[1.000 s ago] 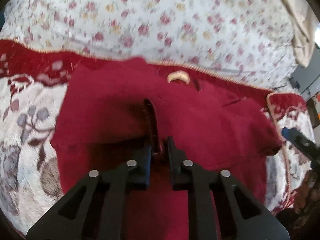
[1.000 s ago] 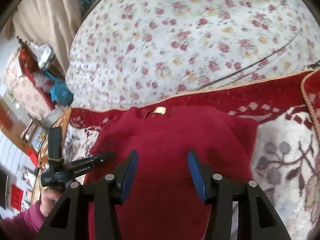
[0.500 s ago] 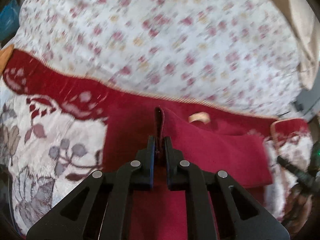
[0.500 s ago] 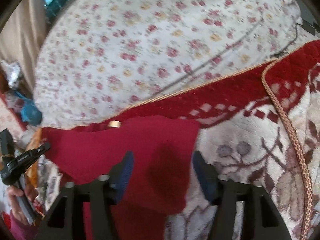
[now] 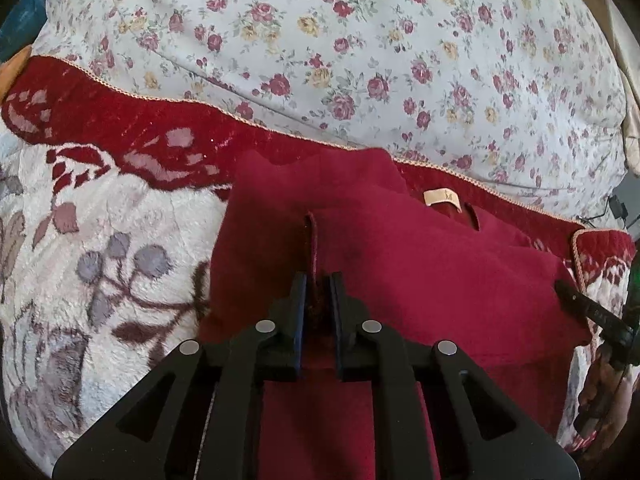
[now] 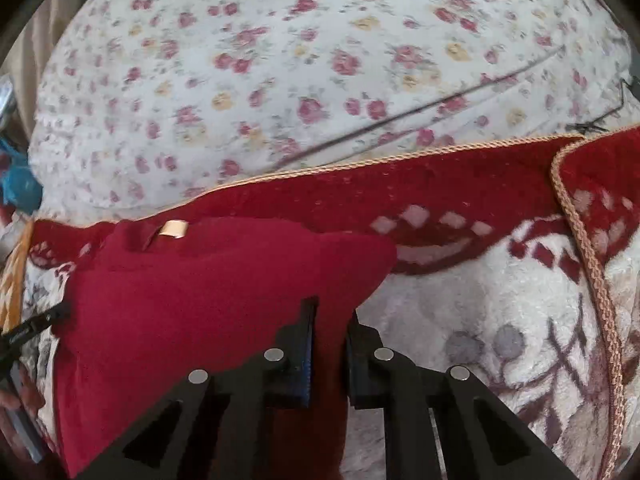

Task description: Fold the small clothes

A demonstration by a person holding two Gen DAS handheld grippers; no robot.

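A dark red garment [image 5: 400,264] with a tan neck label [image 5: 441,199] lies on a red-and-white floral blanket [image 5: 100,248]. My left gripper [image 5: 319,280] is shut on a raised pinch of the garment near its left part. The same garment [image 6: 200,300] shows in the right wrist view with its label [image 6: 173,227] at the far edge. My right gripper [image 6: 332,312] is shut on the garment at its right edge. The right gripper [image 5: 592,312] also shows at the right edge of the left wrist view.
A white quilt with small roses [image 5: 360,60] rises behind the blanket, past a tan corded edge [image 6: 400,158]. A black cable [image 6: 440,104] runs over the quilt. The left gripper's tip [image 6: 36,324] shows at the left edge. Blue clutter [image 6: 16,188] lies far left.
My right gripper has closed on the garment's right edge; it was open before. My left gripper stays shut on its pinch, which has shifted as the view moved over the garment.
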